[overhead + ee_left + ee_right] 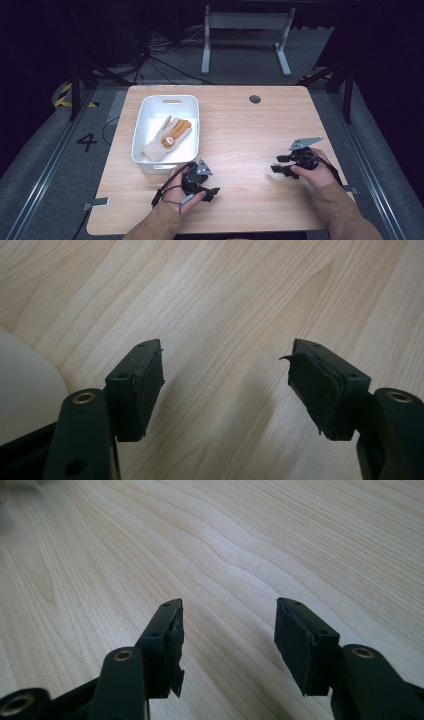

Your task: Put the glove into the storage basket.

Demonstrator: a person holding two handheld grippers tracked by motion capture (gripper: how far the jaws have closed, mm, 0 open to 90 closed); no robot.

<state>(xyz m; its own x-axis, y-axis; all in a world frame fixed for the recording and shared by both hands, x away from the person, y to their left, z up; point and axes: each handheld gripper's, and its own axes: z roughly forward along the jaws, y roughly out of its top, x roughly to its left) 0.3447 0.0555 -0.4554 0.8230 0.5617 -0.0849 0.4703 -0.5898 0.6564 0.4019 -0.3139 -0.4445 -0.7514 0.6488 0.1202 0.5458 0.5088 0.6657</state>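
Observation:
A white bin (141, 131) stands on the left half of the wooden table (240, 125) and holds a cream and tan knitted glove (169, 136). My left gripper (214, 193) rests near the front edge, just in front of the bin, jaws open over bare wood (227, 375). A corner of the bin (25, 385) shows at the left of the left gripper view. My right gripper (276, 164) lies at the right side of the table, open, with nothing between its jaws (227, 630). Torn pad edges show on the fingers (310, 385).
A round dark grommet (255, 99) sits in the table top near the far edge. Beyond the table stand a white desk frame (245, 35) and loose cables (150, 50) on the grey floor. A "4" (87, 142) is marked on the floor at left.

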